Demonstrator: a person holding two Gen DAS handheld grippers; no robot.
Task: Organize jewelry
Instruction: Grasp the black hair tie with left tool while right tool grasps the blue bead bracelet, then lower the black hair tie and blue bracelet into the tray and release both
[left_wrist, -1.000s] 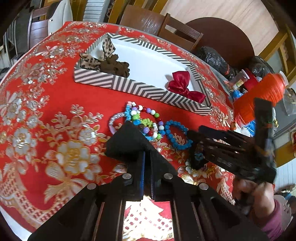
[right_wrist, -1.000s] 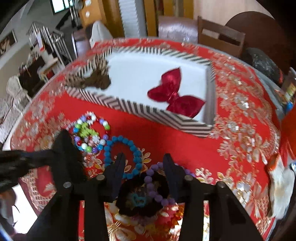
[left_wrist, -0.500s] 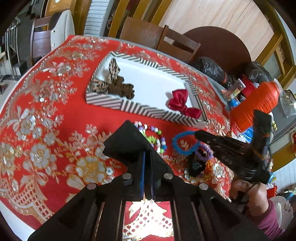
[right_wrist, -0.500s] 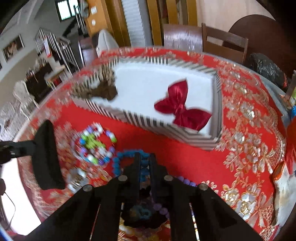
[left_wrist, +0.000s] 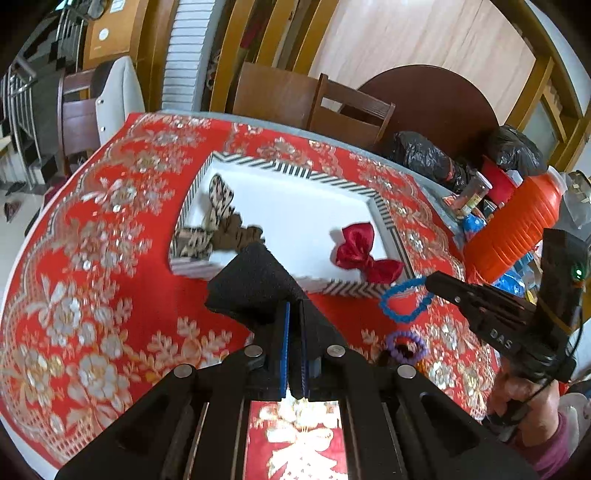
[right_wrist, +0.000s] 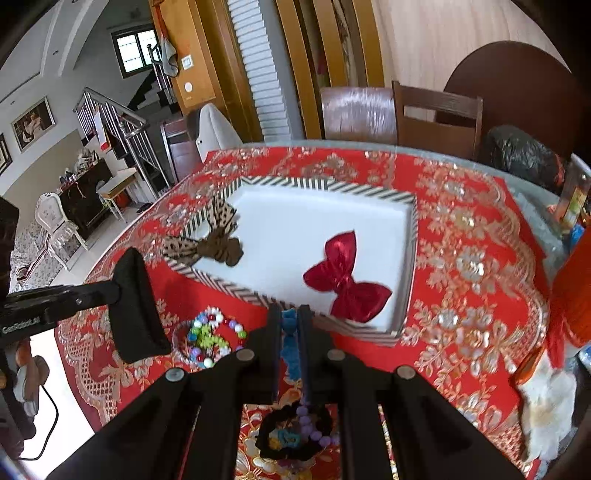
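Pinching the blue bead bracelet (right_wrist: 289, 341), the right hand-held gripper (right_wrist: 290, 325) has its jaws pressed on it; loop hangs lengthwise between the fingers, squeezed narrow. Left wrist view shows it better: bracelet (left_wrist: 402, 301) dangles as an open ring off the right hand-held gripper tip (left_wrist: 430, 282), held over the red floral cloth (left_wrist: 110, 314) just beside the striped box (left_wrist: 384, 218). Left hand-held gripper (left_wrist: 293, 306) is pressed together w/ nothing between the blue pads. Only the right view shows the multicolour bead bracelets (right_wrist: 212, 338) on the counter near the left tool, plus a black scrunchie (right_wrist: 291, 437) w/ purple beads below. Box is shallow, white inside, chevron rim; holds a shiny red bow (right_wrist: 345, 278) & a leopard-print bow (right_wrist: 212, 240).
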